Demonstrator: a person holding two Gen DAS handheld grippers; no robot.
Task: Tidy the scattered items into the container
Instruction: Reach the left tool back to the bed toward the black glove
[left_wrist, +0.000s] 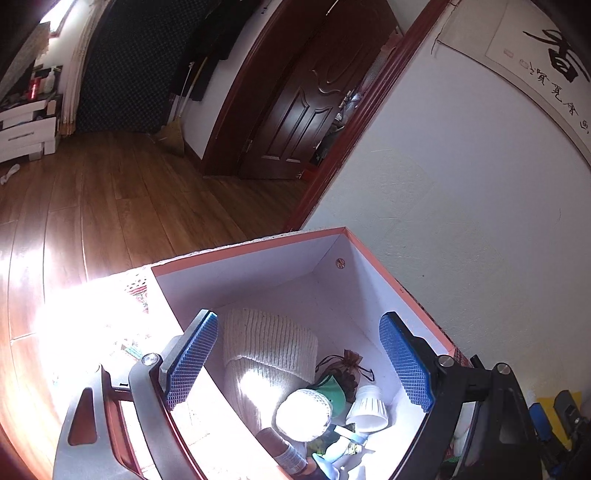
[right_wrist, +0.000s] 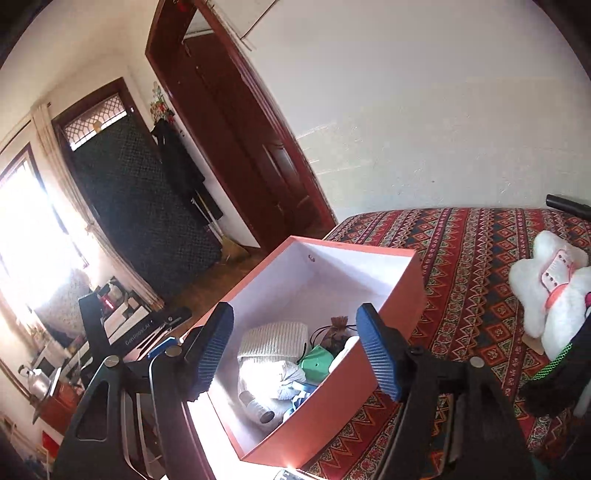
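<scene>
Sitting on the patterned cloth (right_wrist: 476, 266) is the box (right_wrist: 402, 291), orange outside and white inside, its top open. Everything below is placed against this box.

Inside it, toward the left wall, lies a cream knit piece (left_wrist: 269, 343), folded. Just in front of the knit, nearer the cameras, sits a white crocheted ball (left_wrist: 303, 415), bright with glare. Right of the ball is a green object (left_wrist: 332, 387), and behind that a brown mesh pouch (left_wrist: 345, 363) with a drawstring. A white cup (left_wrist: 367, 408) lies tipped on its side right of the green object, near the right wall. At the near end of the box lie a brown tube (left_wrist: 284, 450) and some pale blue bits, too crowded and washed out to name; they may be small bottles.

The left gripper (left_wrist: 299, 362) hangs over the near end of the box with its blue pads spread wide, one over the left wall and one over the right, nothing between them but the contents below. The right gripper (right_wrist: 295, 350) hovers above the box's near corner, its jaws released and empty.

Outside the box, well to the right on the cloth, lies a white plush toy (right_wrist: 546, 295) with pink trim.

Beyond the box is a dark door (left_wrist: 295, 110) in a white wall.
</scene>
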